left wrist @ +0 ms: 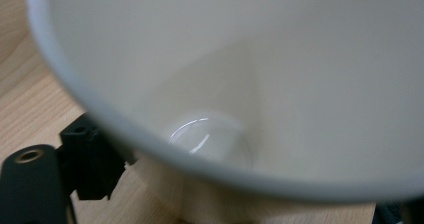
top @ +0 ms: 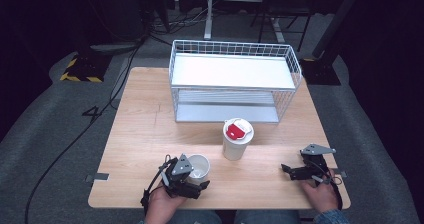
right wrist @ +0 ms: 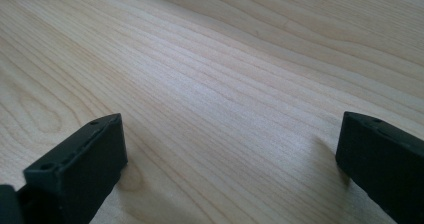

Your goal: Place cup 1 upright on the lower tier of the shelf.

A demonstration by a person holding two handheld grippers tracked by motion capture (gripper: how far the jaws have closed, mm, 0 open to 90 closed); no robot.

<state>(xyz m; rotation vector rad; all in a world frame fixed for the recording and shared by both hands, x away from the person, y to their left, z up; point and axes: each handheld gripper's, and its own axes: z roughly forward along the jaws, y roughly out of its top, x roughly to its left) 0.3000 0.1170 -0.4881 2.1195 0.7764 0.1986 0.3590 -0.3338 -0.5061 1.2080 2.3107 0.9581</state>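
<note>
L gripper (top: 196,186) at near table edge, jaws around the small open white cup (top: 198,166). Cup sits between them, rim tipped toward the cam in the left gripper view (left wrist: 240,84), inside looks empty. Looks clenched on the cup wall, grip low on the side so the mouth stays clear, prob for a pour or a lift. Pad contact itself is blurred, so that's a judgement.

R gripper (top: 287,170) well off to the right of L, parked low over bare table (top: 150,134), jaws wide apart, holding nothing. Prob waiting its turn.

Just beyond and between the two: tall white cup w/ red lid (top: 237,139), upright, lid on, untouched, nearer to L's cup. Likely next pick for R.

Farthest: white wire shelf rack (top: 235,79), both tiers look bare.
</note>
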